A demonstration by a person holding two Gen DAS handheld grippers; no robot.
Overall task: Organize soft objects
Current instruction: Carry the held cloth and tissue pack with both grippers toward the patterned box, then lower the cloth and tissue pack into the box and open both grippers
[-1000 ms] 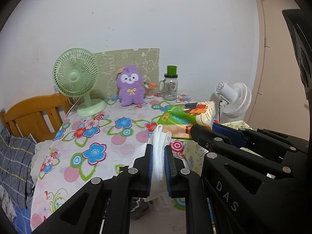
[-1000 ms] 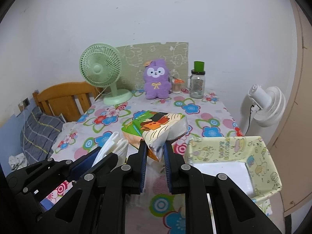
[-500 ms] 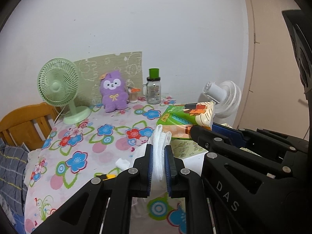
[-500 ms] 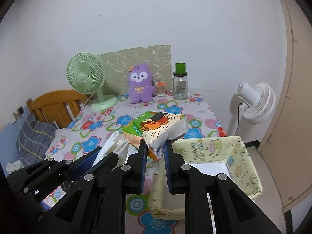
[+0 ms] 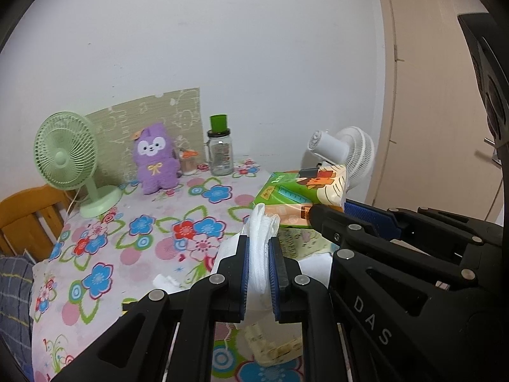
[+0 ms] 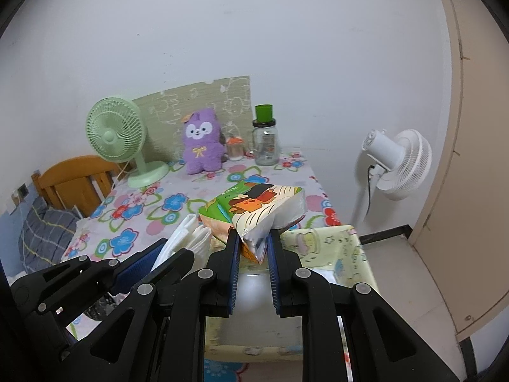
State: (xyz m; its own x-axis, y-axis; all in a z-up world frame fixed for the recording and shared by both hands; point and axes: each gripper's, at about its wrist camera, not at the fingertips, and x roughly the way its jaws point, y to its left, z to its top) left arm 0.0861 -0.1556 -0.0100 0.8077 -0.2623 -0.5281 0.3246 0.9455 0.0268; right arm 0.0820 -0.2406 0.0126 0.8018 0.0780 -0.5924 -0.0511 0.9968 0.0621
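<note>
My left gripper (image 5: 257, 254) is shut on a folded white cloth (image 5: 261, 232) and holds it above the table; it also shows in the right wrist view (image 6: 187, 232). My right gripper (image 6: 253, 245) is shut on a colourful tissue pack (image 6: 254, 203), seen too in the left wrist view (image 5: 302, 191). Both hover over a pale yellow fabric bin (image 6: 343, 242) at the table's right edge, partly hidden behind the grippers. A purple plush toy (image 6: 202, 141) sits upright at the back of the floral tablecloth (image 5: 143, 238).
A green desk fan (image 6: 117, 133) stands at the back left, a glass jar with a green lid (image 6: 265, 141) and a small bottle (image 6: 235, 148) at the back. A white floor fan (image 6: 397, 162) stands right. A wooden chair (image 6: 73, 178) is left.
Both grippers have shifted right with their loads, so the table's back objects slid left in view and the yellow bin now lies under the grippers.
</note>
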